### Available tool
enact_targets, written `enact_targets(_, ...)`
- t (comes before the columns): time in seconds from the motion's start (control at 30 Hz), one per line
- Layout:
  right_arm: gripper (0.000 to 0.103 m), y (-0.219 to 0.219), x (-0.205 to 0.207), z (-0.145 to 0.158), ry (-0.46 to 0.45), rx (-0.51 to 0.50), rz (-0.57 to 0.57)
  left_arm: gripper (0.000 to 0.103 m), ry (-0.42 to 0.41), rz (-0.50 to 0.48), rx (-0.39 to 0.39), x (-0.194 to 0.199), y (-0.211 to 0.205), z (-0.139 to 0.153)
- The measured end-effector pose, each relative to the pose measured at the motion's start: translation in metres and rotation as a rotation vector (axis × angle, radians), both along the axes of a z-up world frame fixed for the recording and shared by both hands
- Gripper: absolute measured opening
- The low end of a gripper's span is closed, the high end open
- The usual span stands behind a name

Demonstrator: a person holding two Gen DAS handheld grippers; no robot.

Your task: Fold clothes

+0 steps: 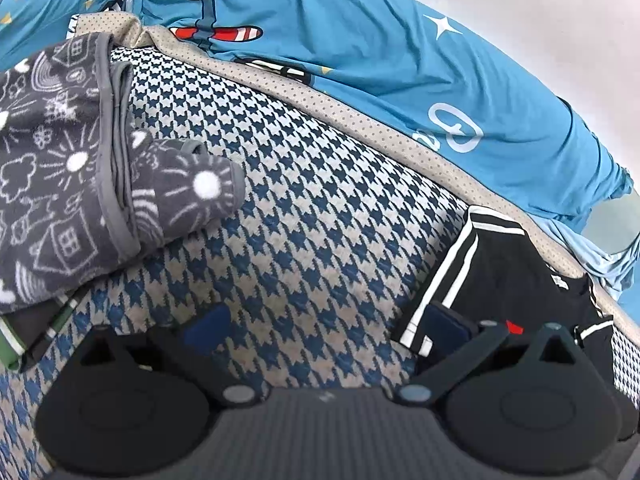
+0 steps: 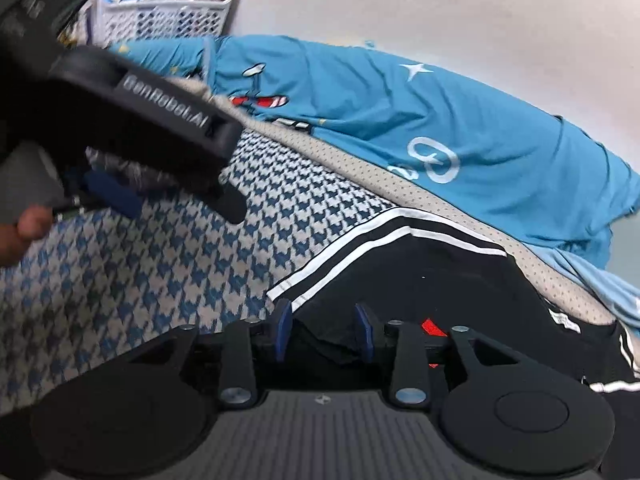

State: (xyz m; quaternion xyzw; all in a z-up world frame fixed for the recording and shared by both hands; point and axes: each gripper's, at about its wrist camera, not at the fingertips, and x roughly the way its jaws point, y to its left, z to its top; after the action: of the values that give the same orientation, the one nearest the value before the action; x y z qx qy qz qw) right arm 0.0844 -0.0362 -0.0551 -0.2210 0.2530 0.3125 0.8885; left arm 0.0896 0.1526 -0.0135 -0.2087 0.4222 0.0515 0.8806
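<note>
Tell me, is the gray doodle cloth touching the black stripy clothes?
Apart. The left wrist view shows the gray doodle cloth at the left and the black striped garment at the right, with a wide stretch of bare houndstooth cover between them.

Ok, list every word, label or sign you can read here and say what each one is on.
"GenRobot.AI": raised lettering on the black body of the left gripper, seen from the right wrist view.
White printed characters on the blue bedsheet: look like letters, only partly visible, not readable.
White tag on the black striped garment: too small to read.
Nothing else legible.
</note>
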Motion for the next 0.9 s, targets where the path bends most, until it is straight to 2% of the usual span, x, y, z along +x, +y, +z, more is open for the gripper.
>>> enact_targets(0.2,0.037,0.007,-0.003,-0.020,-0.062,-0.115,0.053,0.102,0.011,0.000,-0.010,0.001,-0.001,-0.001)
enact_targets(0.5,0.034,0.009,-0.001,-0.027,-0.105,-0.102,0.033,0.102,0.021,0.007,-0.012,0.002,-0.004,-0.002)
enact_targets(0.77,0.008,0.009,0.001,-0.025,-0.124,-0.072,0.013,0.102,0.027,0.018,-0.004,0.002,-0.004,-0.003)
enact_targets(0.9,0.006,0.000,0.007,-0.014,-0.093,0.022,-0.027,0.102,0.033,0.021,-0.003,0.001,-0.004,-0.002)
